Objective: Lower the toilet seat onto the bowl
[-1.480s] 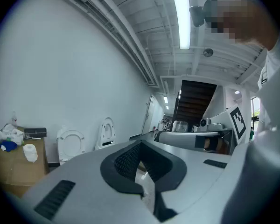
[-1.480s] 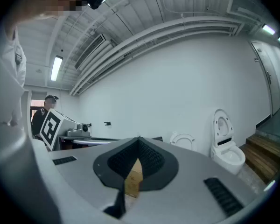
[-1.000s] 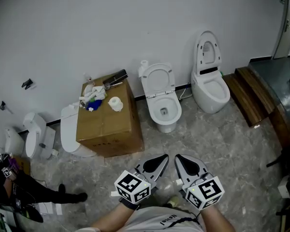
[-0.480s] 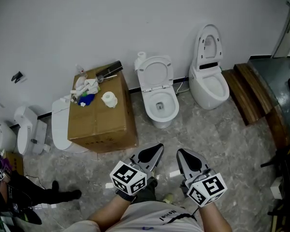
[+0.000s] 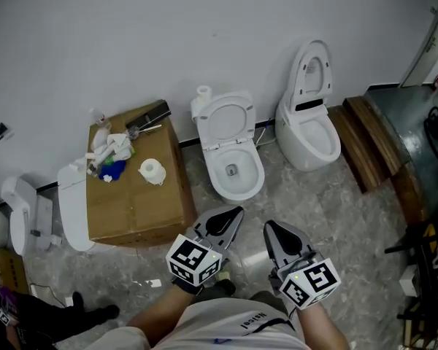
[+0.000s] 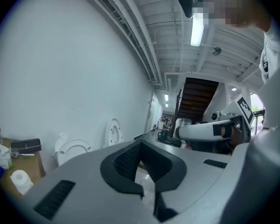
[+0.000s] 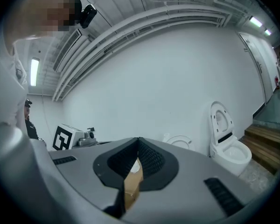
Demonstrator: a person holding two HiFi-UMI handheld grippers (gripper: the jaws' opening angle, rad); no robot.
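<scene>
head view: the left gripper (image 5: 235,211) and right gripper (image 5: 269,227) hang low in front of the person, both well short of the white toilet ahead. its toilet seat (image 5: 226,120) stands raised against the wall (image 5: 131,28), above the bowl (image 5: 236,172). a second toilet (image 5: 312,115) to the right also has its seat up. the middle one looks like the target, though that is a guess. to do this well, close the distance first, catch the seat's top rim, then ease it down rather than let it drop. a cardboard box (image 5: 135,195) carrying a paper roll (image 5: 152,170) and clutter stands to the left of the bowl on the marbled floor (image 5: 336,195). a wooden step (image 5: 365,141) lies at right.

left gripper view: the fingers (image 6: 126,161) meet at their tips with nothing held. the raised seat is far off at left, and a staircase (image 6: 196,97) rises beyond.

right gripper view: these fingers are likewise together and empty. both toilets show ahead at right, well apart from them.
</scene>
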